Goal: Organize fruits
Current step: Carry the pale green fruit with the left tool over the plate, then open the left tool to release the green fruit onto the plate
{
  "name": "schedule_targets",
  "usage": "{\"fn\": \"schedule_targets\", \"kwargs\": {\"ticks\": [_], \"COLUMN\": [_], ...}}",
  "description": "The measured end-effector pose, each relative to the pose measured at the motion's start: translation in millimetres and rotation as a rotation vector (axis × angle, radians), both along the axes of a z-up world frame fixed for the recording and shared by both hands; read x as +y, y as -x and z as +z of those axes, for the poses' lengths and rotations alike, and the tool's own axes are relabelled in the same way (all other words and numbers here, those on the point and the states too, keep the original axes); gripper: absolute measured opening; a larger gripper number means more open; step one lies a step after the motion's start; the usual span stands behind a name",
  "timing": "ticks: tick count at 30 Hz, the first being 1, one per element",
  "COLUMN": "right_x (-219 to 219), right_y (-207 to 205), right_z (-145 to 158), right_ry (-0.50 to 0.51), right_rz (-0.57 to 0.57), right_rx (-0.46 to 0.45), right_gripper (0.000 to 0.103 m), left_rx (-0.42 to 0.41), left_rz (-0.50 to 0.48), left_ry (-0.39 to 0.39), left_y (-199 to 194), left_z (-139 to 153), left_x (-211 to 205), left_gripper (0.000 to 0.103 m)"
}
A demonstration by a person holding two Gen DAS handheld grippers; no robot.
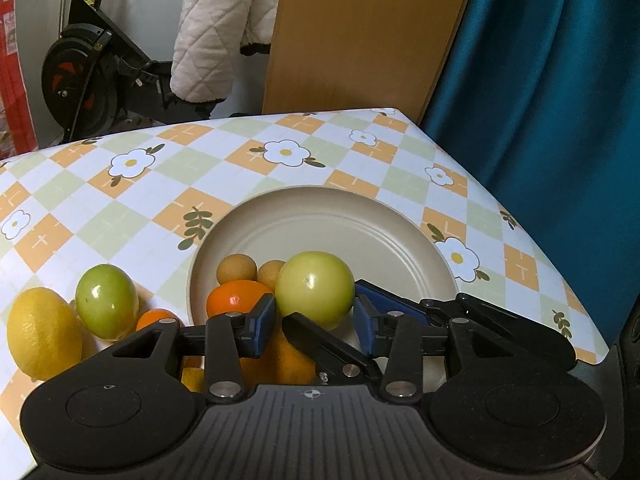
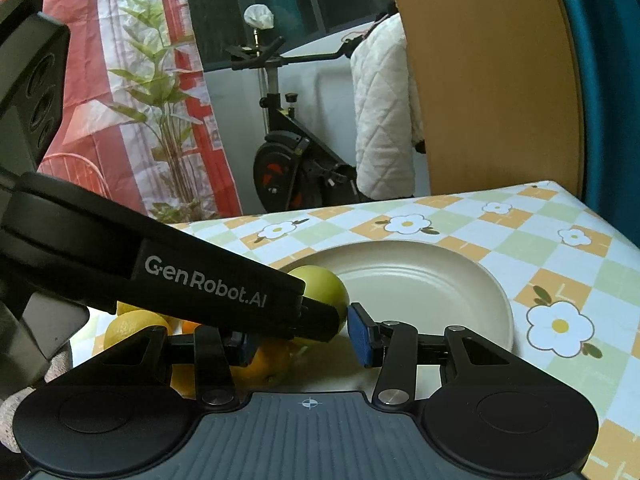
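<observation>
Table (image 1: 120,200): left gripper (image 1: 315,322) hides orange (image 1: 236,298).

1. A home living space: an exercise bike (image 2: 288,160) stands behind the worktop (image 1: 120,200), with a quilted white jacket (image 2: 380,120) hanging nearby.
2. Floral checked cloth, teal curtain (image 1: 540,80), potted plant (image 2: 160,100).

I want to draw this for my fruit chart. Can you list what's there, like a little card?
Left gripper: closed on a pale green fruit, over the plate
Right gripper: open, empty
Plate's near side: orange, two small tan fruits
On tablecloth: lemon, darker green fruit
</observation>
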State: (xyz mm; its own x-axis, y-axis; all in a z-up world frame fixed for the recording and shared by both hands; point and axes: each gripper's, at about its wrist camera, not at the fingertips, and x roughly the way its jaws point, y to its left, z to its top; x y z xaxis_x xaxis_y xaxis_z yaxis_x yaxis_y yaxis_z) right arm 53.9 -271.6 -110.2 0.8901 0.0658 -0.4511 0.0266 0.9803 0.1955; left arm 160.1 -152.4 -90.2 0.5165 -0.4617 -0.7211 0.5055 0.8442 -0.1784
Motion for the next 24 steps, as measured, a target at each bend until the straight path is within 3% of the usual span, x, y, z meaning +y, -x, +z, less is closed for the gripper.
{"fn": "schedule_targets", "kwargs": {"ticks": [9,24], "right_x": [3,21], "right_y": [3,31], "right_z": [0,7], "right_ry": [0.014,0.083], "right_rz": [-0.012,0.012], "right_rx": [-0.017,-0.131], "right_gripper": [0.045,0.048], "left_rx": [-0.023,-0.109], "left_rz": [0.0,0.036], "left_ry": [-0.011,0.016], "left_y": [3,26], "left_z": [1,23], "left_x": [-3,22], "left_gripper": [0.045,0.045]}}
